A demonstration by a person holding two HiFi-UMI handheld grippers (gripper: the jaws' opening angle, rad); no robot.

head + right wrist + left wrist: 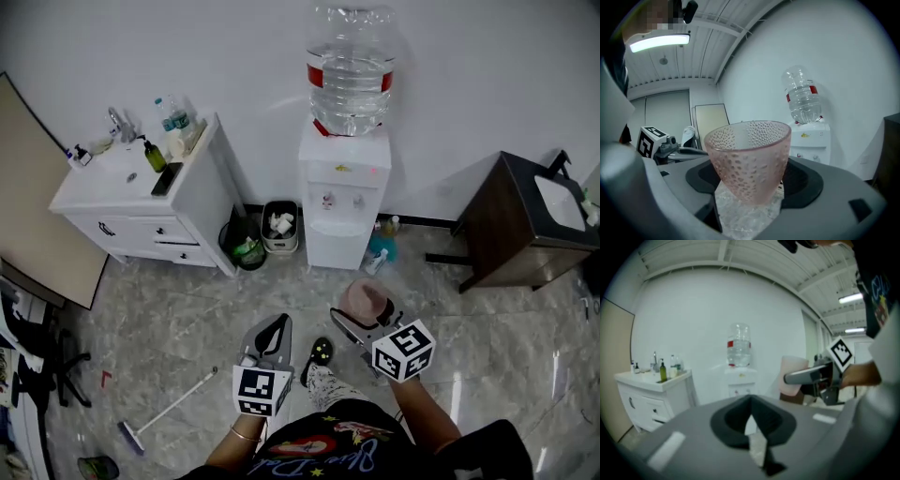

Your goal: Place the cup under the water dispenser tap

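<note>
Against the white wall at far left stands a white vanity cabinet [141, 220] with a basin and a few bottles on top, and a long-handled brush [167, 410] lies on the marbled floor [169, 309] in front of it. Low in the middle, the left gripper [272, 330] hangs with its 2 jaws pressed together and nothing between them. Beyond it a small waste bin [279, 228] sits just beside the white water dispenser [342, 225], which carries an upturned clear bottle [350, 70] and shows 2 taps [328, 200] above its recess. Further right, the right gripper [356, 322] clamps the base of a pink dimpled cup [366, 298], upright in the air, well short of the dispenser and not under its taps. A dark wooden cabinet [506, 225] stands at far right.
</note>
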